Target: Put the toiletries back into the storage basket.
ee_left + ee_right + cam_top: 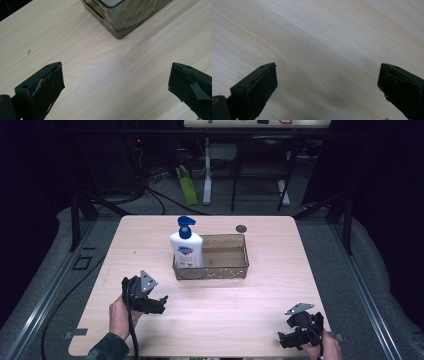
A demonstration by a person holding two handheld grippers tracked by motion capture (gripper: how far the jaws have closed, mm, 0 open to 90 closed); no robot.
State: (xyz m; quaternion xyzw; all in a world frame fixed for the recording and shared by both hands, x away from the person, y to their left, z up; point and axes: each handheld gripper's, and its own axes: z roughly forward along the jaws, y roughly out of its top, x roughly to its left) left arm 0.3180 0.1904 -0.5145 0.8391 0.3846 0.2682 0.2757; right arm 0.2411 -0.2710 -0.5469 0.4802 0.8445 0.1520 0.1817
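One bottle: white pump bottle (186,249) with blue pump head, upright, in the left end of the bin, against its left wall.
Bin: clear brownish plastic bin (235,268) mid-table, slightly far of centre; right part holds nothing. Its near corner (120,27) shows at the top of the left gripper view.
Left gripper: left gripper (159,303) sits near-left of the bin, apart from it, low over the table, aimed toward the bin's near-left corner. Jaws spread wide, bare wood between them, nothing held.
Right gripper: right gripper (282,339) at the near-right table edge, well apart from bin and bottle. Jaws also wide apart, gripping nothing; right gripper view looks along them at plain tabletop.
Table: light wood table (150,240), otherwise bare except a small dark round thing (241,228) just beyond the bin's far-right corner; too small to identify.
Progress: judging by layout, the bottle is seated in the bin and neither gripper touches it. If the job is bottle into bin, that reads as done and hands are clear. If it's taking the bottle out, nothing has started.
Left to do: at most, a reach-in by the left gripper, the closer of the two.
Risk: bottle is tall and top-heavy, could tip against the bin wall if nudged.
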